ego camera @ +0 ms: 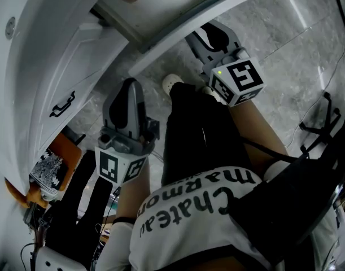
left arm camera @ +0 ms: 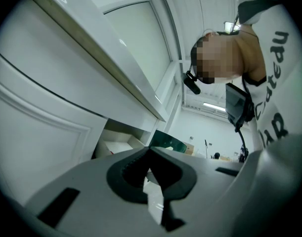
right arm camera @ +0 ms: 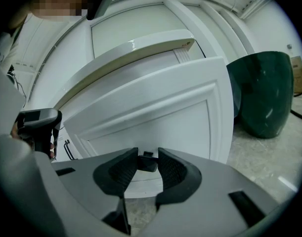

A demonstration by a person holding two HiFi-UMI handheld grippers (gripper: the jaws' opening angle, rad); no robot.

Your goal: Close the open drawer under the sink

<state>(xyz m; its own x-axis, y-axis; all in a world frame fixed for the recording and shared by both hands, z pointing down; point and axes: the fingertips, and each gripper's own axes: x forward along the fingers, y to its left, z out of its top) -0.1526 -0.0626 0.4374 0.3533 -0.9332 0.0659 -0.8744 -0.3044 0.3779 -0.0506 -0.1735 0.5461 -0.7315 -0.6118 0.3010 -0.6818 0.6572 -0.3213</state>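
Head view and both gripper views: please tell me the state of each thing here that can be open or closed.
Drawer: open, pulled out from the cabinet.
Cabinet door: closed.
Left gripper: shut, nothing held.
Right gripper: shut on the handle of the drawer, as far as the view shows.

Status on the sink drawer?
Left gripper shut, empty. Right gripper shut on drawer handle. Drawer open. Green bin stands aside, not blocking.
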